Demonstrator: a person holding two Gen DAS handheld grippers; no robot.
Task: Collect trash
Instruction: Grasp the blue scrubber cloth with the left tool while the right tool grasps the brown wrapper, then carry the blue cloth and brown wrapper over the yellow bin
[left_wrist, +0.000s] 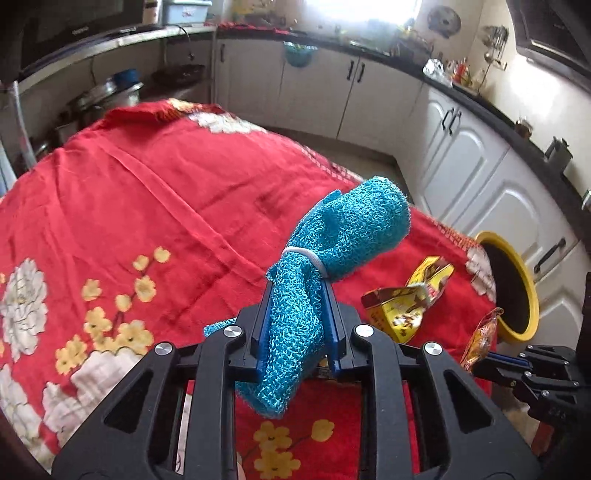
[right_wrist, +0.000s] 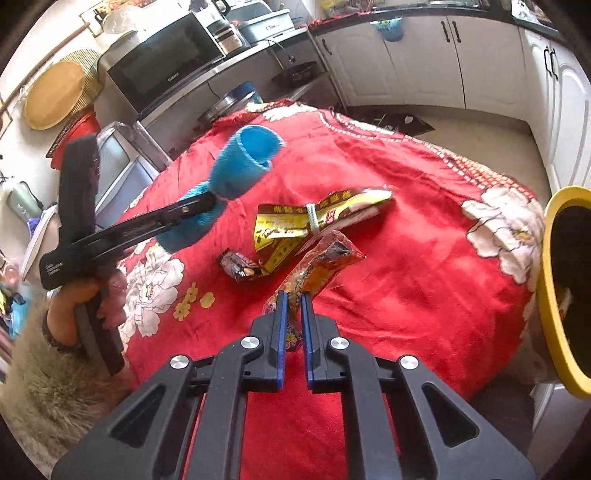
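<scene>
A blue mesh scrubber (left_wrist: 351, 229) with a white band around it hangs above the red floral tablecloth (left_wrist: 147, 206), and my left gripper (left_wrist: 299, 288) is shut on its lower part. The right wrist view shows the same blue mesh scrubber (right_wrist: 243, 166) lifted in the left gripper (right_wrist: 207, 206). My right gripper (right_wrist: 293, 297) is shut on the end of an orange snack wrapper (right_wrist: 321, 266), raised off the cloth. A yellow-brown wrapper (right_wrist: 295, 229) tied with a white band and a small dark wrapper (right_wrist: 236, 264) lie on the cloth beyond it.
A yellow bin (right_wrist: 550, 280) with a black liner stands at the table's right edge, also the yellow bin (left_wrist: 532, 295) in the left wrist view. White cabinets (left_wrist: 461, 147) line the far wall. A microwave (right_wrist: 162, 62) and pots sit behind. A hand (right_wrist: 85, 295) in a furry sleeve holds the left gripper.
</scene>
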